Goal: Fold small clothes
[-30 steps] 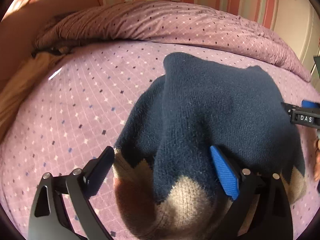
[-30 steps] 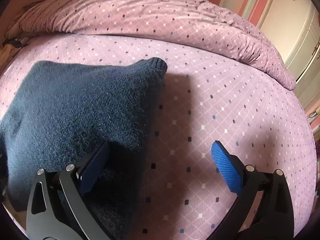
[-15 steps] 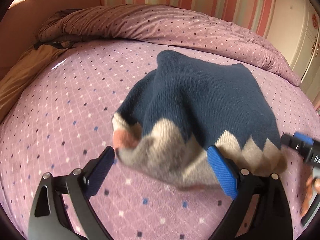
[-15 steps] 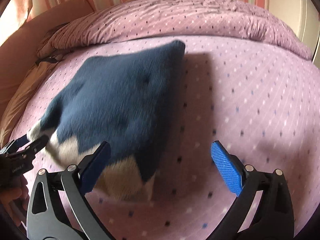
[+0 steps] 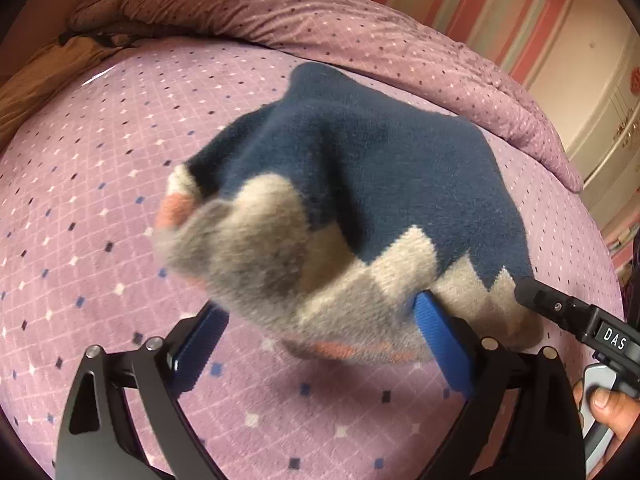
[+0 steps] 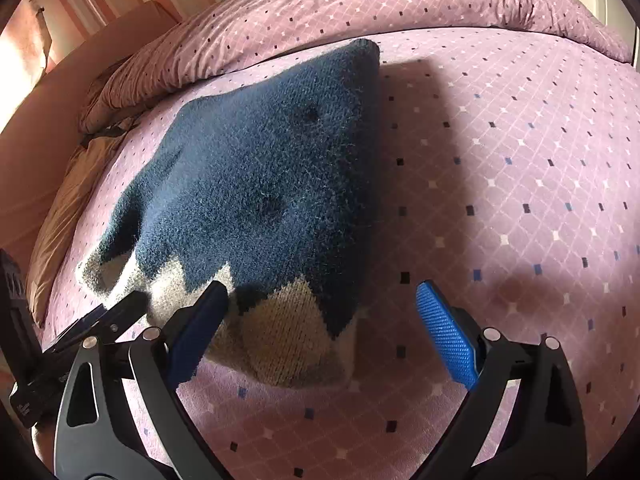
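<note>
A small navy knit sweater (image 5: 360, 168) with a beige, grey and pink zigzag hem lies bunched on the purple bedspread (image 5: 100, 152). My left gripper (image 5: 320, 344) is open, its jaws just in front of the hem, which bulges between them. My right gripper (image 6: 320, 328) is open at the sweater's (image 6: 260, 168) near right hem corner; its left finger (image 6: 200, 320) overlaps the hem. The right gripper's tip also shows at the right in the left wrist view (image 5: 560, 308). The left gripper's tip shows at the left in the right wrist view (image 6: 100, 320).
A rolled purple duvet (image 5: 320, 20) lies along the far side of the bed. A brown blanket (image 5: 36, 80) sits at the far left. A striped wall and white cupboard (image 5: 592, 80) stand behind. A hand (image 5: 608, 412) holds the right gripper.
Both grippers have drawn back from over the sweater to its hem edge. The sweater now lies released on the bed, the hem facing the cameras.
</note>
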The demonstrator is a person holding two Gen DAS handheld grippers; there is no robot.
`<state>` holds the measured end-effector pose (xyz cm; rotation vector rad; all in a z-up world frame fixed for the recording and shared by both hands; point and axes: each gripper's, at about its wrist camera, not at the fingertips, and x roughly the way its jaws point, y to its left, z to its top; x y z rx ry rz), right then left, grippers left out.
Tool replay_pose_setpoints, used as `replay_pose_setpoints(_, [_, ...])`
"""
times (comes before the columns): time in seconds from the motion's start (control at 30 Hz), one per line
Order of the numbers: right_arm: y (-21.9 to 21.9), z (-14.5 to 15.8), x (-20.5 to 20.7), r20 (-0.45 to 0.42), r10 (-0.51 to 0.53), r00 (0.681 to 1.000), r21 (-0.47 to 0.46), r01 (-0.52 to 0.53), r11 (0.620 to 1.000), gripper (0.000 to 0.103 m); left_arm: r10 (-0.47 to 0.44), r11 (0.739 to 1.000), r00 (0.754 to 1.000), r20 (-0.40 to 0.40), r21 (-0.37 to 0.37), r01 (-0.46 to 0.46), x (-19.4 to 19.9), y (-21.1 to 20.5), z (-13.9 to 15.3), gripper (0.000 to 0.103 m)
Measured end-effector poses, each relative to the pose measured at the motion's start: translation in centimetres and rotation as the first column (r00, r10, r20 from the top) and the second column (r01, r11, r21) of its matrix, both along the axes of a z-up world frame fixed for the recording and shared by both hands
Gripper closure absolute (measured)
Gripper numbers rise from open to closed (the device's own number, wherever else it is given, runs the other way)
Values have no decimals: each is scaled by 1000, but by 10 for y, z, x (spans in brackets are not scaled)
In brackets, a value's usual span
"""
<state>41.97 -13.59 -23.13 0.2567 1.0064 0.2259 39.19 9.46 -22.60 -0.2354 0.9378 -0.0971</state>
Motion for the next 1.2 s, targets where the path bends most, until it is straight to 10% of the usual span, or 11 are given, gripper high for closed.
replay_pose_setpoints(0.23, [-1,-16,10,-53,19,998,113,-13,994,8,8,999,1000,8,38,-8,5,-10,-2,9])
replay_pose_setpoints(0.3, [2,-21,13,-63,50,997,162,-39,986,29,13,999,1000,12,38,-14,5,-11,-1,11])
replay_pose_setpoints(0.67, [20,-2,1,63,83,995,6,-84,996,69,-24,987,998,58,161,14,0,-34,7,39])
replay_pose_setpoints(1.2, [4,44,-10,192,101,976,-57,-91,994,75,-70,985,992,104,164,53,2,-65,29,63])
